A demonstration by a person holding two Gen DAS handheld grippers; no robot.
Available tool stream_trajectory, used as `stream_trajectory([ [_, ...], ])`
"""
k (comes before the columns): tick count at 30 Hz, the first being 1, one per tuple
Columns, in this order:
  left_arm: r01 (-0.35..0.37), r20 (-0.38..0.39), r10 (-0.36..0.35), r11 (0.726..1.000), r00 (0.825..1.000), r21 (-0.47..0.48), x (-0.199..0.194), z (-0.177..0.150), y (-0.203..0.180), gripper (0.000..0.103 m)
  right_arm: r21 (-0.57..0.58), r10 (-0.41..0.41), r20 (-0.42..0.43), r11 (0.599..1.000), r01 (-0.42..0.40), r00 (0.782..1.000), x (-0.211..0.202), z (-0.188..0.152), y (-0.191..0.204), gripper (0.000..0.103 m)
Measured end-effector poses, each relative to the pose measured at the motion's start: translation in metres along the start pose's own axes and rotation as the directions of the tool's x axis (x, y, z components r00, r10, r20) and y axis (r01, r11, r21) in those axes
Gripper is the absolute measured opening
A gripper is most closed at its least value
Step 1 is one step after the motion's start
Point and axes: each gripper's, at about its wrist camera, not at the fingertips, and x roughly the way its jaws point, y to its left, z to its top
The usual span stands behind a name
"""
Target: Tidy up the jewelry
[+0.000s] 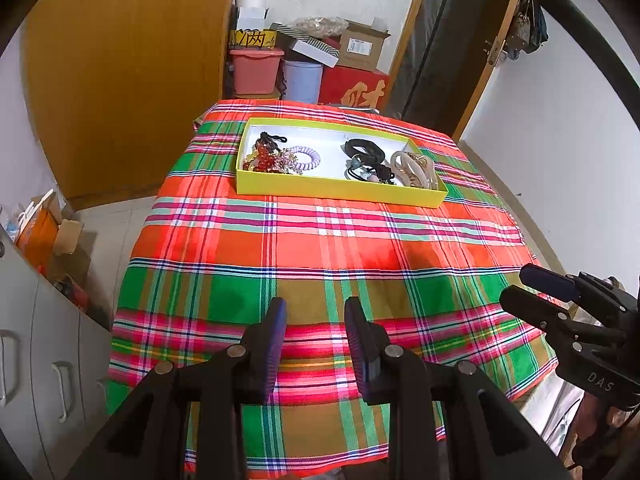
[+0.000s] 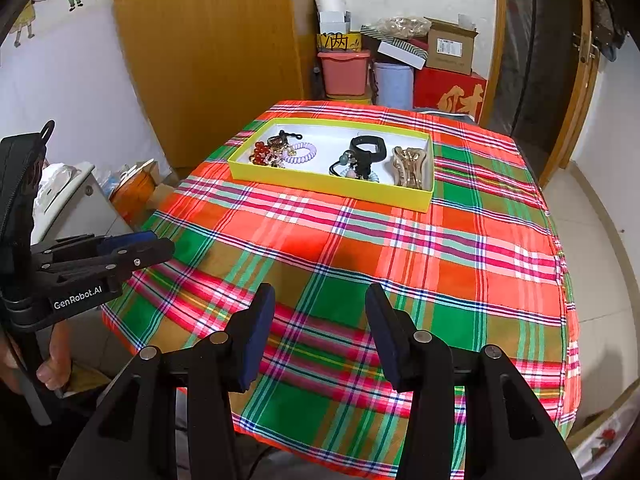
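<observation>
We read "GenRobot.AI" on the left gripper [image 2: 132, 246] and "DAS" on the right gripper [image 2: 320, 332]. Both sets of jaws stand released, grasping nothing, over the near edge of the worktop [image 2: 360, 248] and its woven plaid cloth. The tray [image 2: 332, 190], a yellow rectangular cardboard one with a white floor, sits at the far end. In it we find red beads [image 2: 261, 151], a lilac coil tie [image 2: 301, 152], a black band [image 2: 366, 147] and beige claw clips [image 2: 410, 166]. A red box [image 2: 450, 94] behind bears a gold Chinese character.
</observation>
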Motion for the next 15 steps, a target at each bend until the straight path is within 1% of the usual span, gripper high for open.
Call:
stream_trajectory([
  [15, -0.006, -0.001, 0.006, 1.000, 1.000, 0.005, -0.0017, -0.0001, -0.0010, 0.030, -0.004, -0.003, 0.003, 1.000, 0.003, 1.000, -0.0021, 0.0026, 0.0003, 0.048],
])
